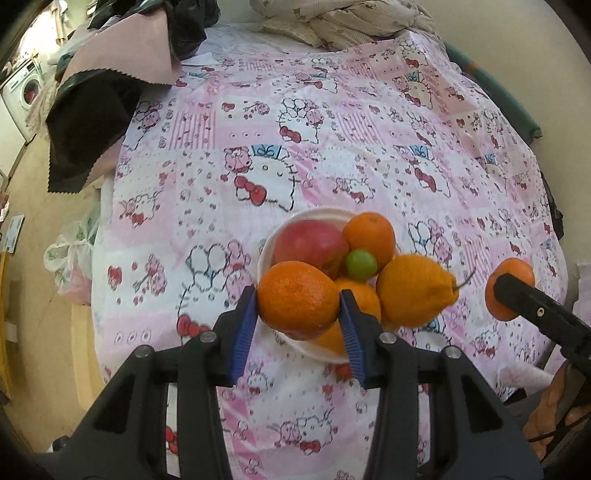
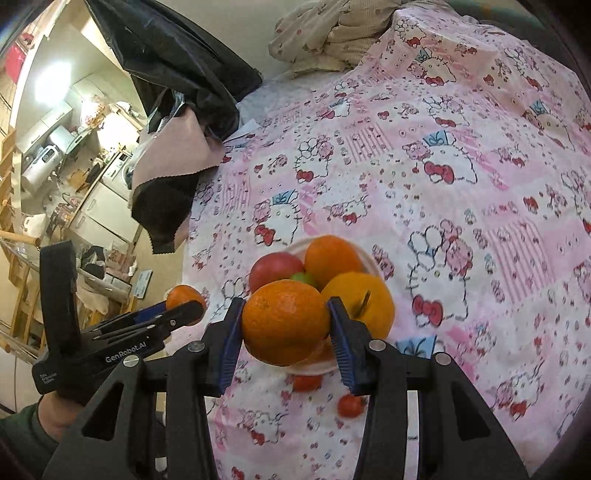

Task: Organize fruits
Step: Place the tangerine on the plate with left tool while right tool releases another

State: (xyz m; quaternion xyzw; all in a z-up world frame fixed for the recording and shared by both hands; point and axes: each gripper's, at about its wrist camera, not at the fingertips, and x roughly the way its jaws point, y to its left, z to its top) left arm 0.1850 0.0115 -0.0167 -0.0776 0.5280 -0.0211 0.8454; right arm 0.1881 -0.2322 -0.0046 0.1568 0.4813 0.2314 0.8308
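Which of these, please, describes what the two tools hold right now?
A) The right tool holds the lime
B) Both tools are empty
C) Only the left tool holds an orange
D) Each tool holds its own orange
D: the left tool is shut on an orange over the white bowl, and the right tool is shut on a second orange, while the lime lies in the bowl.

Bowl (image 1: 266, 254) heaped full with fruit. Open bedsheet (image 1: 369, 147) beyond; dark cloth (image 1: 88, 122) crowded far-left edge, rumpled bedding (image 1: 351, 22) at far end.
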